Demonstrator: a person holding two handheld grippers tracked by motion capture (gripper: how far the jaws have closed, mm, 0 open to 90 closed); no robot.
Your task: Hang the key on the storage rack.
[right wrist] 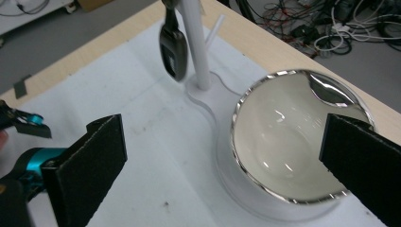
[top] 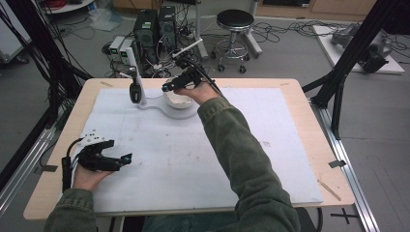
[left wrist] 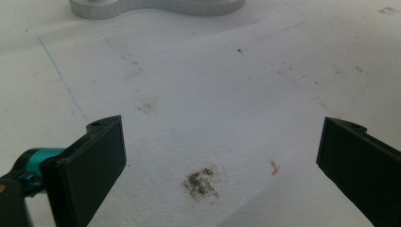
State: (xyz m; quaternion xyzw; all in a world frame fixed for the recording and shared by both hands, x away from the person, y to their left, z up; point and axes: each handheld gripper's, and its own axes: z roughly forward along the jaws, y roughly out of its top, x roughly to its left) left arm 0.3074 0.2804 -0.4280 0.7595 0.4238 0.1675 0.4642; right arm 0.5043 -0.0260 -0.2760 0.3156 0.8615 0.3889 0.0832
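Note:
A shiny metal bowl (right wrist: 283, 137) (top: 179, 99) sits on the round end of a white stand base (right wrist: 208, 101) at the far middle of the table. A white post (right wrist: 196, 42) rises from the base, and a black spoon-like tool (right wrist: 173, 52) (top: 135, 92) hangs beside it. My right gripper (right wrist: 222, 161) (top: 173, 77) hovers open over the bowl's near-left rim, holding nothing. My left gripper (left wrist: 222, 156) (top: 120, 151) rests open near the table's front left, over bare stained mat.
A white mat (top: 193, 159) covers most of the wooden table (top: 309, 145). The stand base (left wrist: 156, 7) lies far ahead of the left jaws. Black frame posts (top: 338, 82) stand at the right; computers, cables and a stool (top: 234, 29) are on the floor beyond.

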